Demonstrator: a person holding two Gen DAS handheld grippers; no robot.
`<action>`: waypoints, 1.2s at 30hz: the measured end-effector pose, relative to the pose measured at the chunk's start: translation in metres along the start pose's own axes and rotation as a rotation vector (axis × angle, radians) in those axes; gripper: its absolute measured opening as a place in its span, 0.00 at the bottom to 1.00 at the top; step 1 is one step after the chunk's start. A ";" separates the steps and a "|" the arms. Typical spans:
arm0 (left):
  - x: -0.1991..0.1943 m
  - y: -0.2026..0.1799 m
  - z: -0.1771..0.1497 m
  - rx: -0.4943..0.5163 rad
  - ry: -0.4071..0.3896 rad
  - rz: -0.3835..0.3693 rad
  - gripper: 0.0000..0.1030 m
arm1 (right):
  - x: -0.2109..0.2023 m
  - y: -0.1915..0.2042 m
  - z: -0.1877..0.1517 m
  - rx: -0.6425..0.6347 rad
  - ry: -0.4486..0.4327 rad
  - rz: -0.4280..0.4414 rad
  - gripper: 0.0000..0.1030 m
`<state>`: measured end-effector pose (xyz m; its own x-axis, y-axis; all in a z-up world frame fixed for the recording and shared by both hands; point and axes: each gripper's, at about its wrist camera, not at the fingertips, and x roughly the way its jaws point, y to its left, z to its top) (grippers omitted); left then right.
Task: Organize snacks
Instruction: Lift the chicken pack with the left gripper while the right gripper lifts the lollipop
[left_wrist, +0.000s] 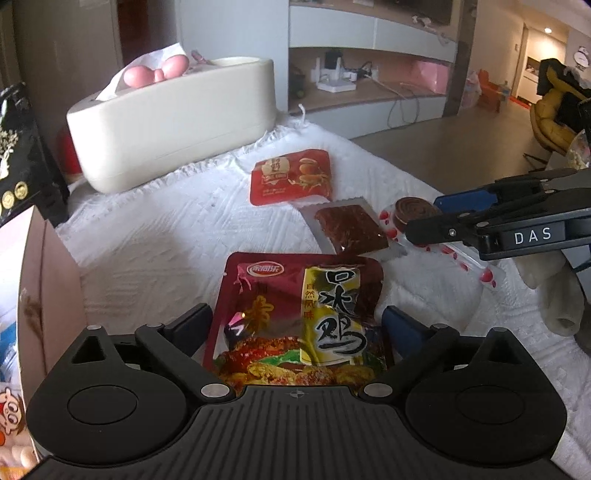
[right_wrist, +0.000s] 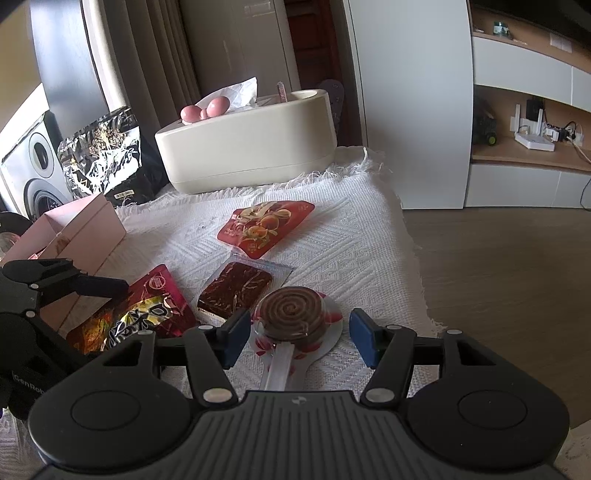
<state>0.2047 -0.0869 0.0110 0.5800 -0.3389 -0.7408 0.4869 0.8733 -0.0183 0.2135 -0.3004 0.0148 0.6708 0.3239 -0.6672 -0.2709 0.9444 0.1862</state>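
Observation:
Snacks lie on a white woven cloth (left_wrist: 155, 236). My left gripper (left_wrist: 297, 325) is open, its fingers either side of a dark red chicken snack packet (left_wrist: 295, 314), which also shows in the right wrist view (right_wrist: 136, 314). My right gripper (right_wrist: 295, 332) is open around a brown spiral lollipop (right_wrist: 291, 317) in clear wrap; it also shows in the left wrist view (left_wrist: 415, 212). A clear-wrapped brown slab (right_wrist: 236, 288) and a red packet with fruit pictures (right_wrist: 264, 227) lie further out.
A cream tissue box (right_wrist: 251, 144) with a pink bow stands at the far edge. A pink open box (right_wrist: 85, 232) stands at the left, a black and silver bag (right_wrist: 107, 158) behind it. The cloth's right edge drops to wooden floor (right_wrist: 498, 266).

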 end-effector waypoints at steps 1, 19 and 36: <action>-0.001 -0.002 0.001 -0.009 0.013 0.008 0.97 | 0.000 0.000 0.000 0.001 -0.001 0.001 0.58; -0.060 -0.017 -0.012 -0.041 -0.114 -0.053 0.78 | -0.038 0.024 0.009 -0.111 -0.019 0.076 0.51; -0.243 0.002 -0.124 -0.223 -0.209 0.219 0.79 | -0.106 0.147 -0.020 -0.359 0.070 0.412 0.51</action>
<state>-0.0166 0.0413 0.1078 0.7866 -0.1796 -0.5908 0.1956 0.9800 -0.0374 0.0891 -0.1974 0.0983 0.4153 0.6465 -0.6400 -0.7277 0.6583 0.1927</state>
